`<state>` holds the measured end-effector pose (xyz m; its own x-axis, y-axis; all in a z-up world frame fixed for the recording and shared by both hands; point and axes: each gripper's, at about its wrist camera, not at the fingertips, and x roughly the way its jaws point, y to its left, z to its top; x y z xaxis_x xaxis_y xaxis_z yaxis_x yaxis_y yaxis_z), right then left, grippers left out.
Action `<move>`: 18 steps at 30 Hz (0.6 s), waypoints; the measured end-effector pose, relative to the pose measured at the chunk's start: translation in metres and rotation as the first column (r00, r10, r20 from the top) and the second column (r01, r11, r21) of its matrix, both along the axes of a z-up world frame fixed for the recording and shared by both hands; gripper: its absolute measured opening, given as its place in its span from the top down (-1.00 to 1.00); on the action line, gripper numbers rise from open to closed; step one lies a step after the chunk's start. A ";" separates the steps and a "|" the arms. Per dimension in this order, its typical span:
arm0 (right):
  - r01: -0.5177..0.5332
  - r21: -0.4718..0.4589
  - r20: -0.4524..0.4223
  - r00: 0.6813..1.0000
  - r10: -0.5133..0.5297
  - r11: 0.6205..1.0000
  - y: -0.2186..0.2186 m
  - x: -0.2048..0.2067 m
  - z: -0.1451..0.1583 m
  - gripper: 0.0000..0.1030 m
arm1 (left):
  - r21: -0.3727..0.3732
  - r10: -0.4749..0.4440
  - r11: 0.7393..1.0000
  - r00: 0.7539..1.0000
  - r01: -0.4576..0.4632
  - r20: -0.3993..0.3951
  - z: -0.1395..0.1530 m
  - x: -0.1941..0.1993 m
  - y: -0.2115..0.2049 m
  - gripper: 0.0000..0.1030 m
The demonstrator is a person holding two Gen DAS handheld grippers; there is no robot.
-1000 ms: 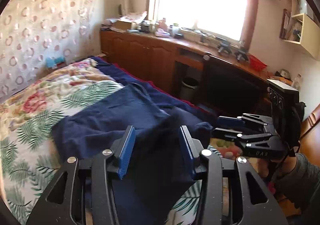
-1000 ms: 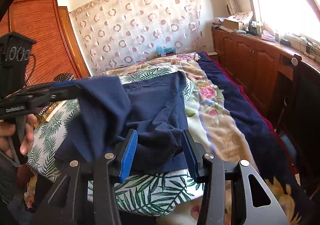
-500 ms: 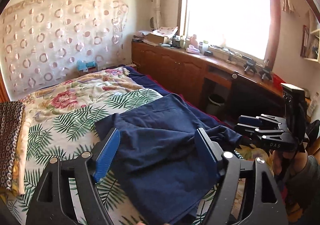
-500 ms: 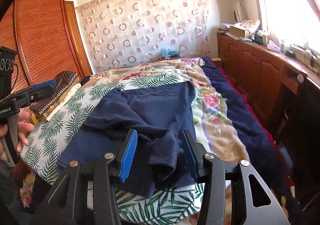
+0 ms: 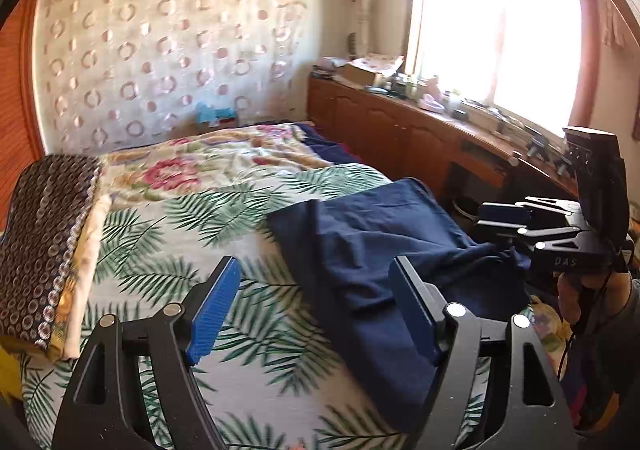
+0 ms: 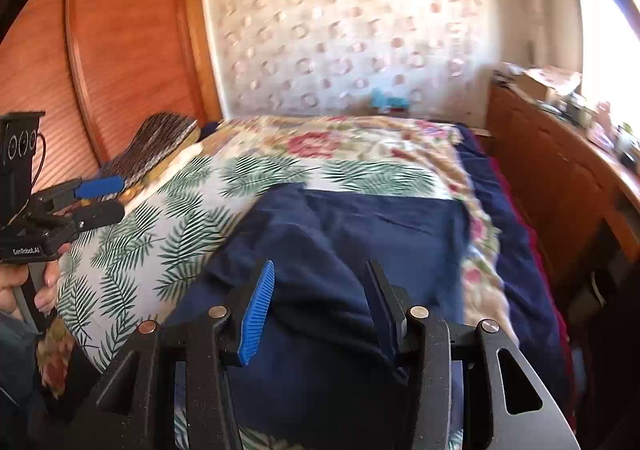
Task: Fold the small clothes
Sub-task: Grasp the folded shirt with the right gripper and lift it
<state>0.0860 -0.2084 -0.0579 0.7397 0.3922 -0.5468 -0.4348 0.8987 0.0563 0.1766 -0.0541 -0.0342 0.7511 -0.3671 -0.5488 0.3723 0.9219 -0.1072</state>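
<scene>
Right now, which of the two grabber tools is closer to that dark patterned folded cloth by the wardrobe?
The left gripper. It hangs open above the leaf-print bedspread, beside the patterned cloth. The right gripper is open over the navy garment, farther away.

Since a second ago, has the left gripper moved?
Yes. The left gripper let go of the navy garment, opened, and pulled back leftward, away from the wooden cabinets.

L gripper (image 5: 316, 310) let go of navy garment (image 5: 384, 250), jaws now wide, prob. pulled back left.
</scene>
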 end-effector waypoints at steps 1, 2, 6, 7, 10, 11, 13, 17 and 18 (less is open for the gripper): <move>-0.026 -0.011 -0.013 1.000 0.026 1.000 0.009 0.007 -0.002 0.07 | -0.005 0.010 1.000 1.000 -0.010 -0.006 -0.002 0.003 0.006 -0.50; -0.055 -0.024 -0.028 0.998 0.054 0.998 0.019 0.015 -0.004 0.07 | -0.008 0.024 1.000 1.000 -0.024 -0.008 -0.004 0.006 0.012 -0.50; -0.149 -0.074 -0.089 0.986 0.143 0.986 0.059 0.042 -0.018 0.07 | -0.019 0.082 0.996 0.997 -0.082 0.003 -0.008 0.013 0.036 -0.50; -0.174 -0.083 -0.115 0.980 0.164 0.981 0.069 0.050 -0.023 0.07 | -0.028 0.093 0.995 0.996 -0.093 0.003 -0.009 0.014 0.041 -0.50; -0.208 -0.107 -0.173 0.967 0.188 0.972 0.087 0.069 -0.037 0.07 | -0.036 0.104 0.994 0.995 -0.104 -0.002 -0.011 0.018 0.051 -0.50; -0.217 -0.113 -0.193 0.962 0.192 0.970 0.090 0.076 -0.042 0.07 | -0.033 0.105 0.994 0.995 -0.105 -0.003 -0.012 0.019 0.051 -0.50; -0.223 -0.149 -0.219 0.958 0.187 0.964 0.097 0.086 -0.052 0.07 | -0.013 0.105 0.994 0.995 -0.105 -0.003 -0.015 0.021 0.053 -0.50; -0.247 -0.207 -0.245 0.950 0.194 0.947 0.096 0.098 -0.057 0.74 | 0.004 0.109 0.994 0.994 -0.109 0.000 -0.021 0.024 0.054 -0.50; -0.239 -0.207 -0.241 0.952 0.188 0.949 0.090 0.101 -0.053 0.86 | -0.002 0.106 0.994 0.994 -0.106 -0.004 -0.023 0.026 0.053 -0.50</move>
<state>0.1866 -0.1180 -0.1105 0.5066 0.3718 -0.7779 -0.6185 0.7853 -0.0274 0.2024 -0.0007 -0.0571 0.7836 -0.2871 -0.5509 0.2724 0.9558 -0.1107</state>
